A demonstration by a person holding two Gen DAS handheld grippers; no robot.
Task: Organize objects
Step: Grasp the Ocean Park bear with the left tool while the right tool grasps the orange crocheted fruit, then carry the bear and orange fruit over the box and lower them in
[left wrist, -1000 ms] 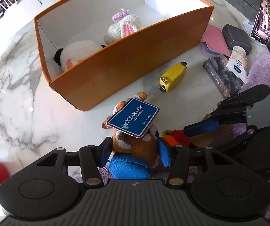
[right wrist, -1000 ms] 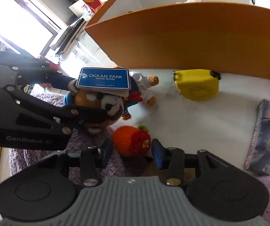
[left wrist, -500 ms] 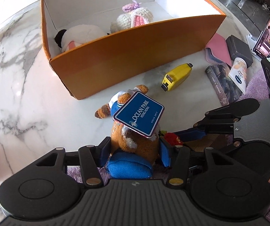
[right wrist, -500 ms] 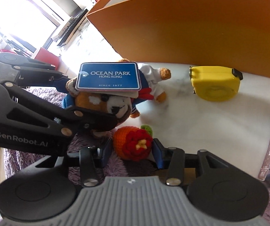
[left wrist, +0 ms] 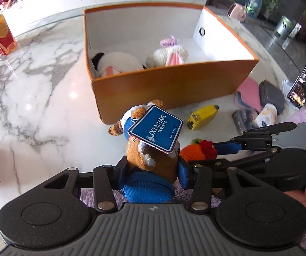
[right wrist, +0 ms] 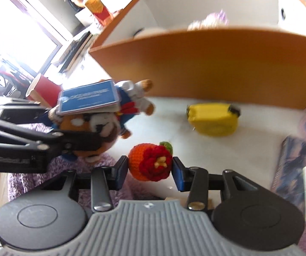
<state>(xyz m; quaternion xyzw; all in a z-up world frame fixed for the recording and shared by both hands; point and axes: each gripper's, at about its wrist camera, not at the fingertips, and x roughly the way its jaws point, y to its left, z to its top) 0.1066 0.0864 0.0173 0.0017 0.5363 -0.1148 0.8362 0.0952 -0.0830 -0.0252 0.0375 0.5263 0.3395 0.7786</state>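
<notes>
Left wrist: orange box, panda plush, bunny plush inside

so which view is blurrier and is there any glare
Right wrist view: motion-smeared, orange box and yellow tape measure soft, window blown out white. Left wrist view: sharp, small glare spots on the marble table.

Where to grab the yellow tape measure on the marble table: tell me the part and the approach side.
Grip the yellow tape measure across its two flat faces, at mid-body, coming from above. It lies alone on the white marble table, long axis angled toward the orange box, its sides unobstructed.
</notes>
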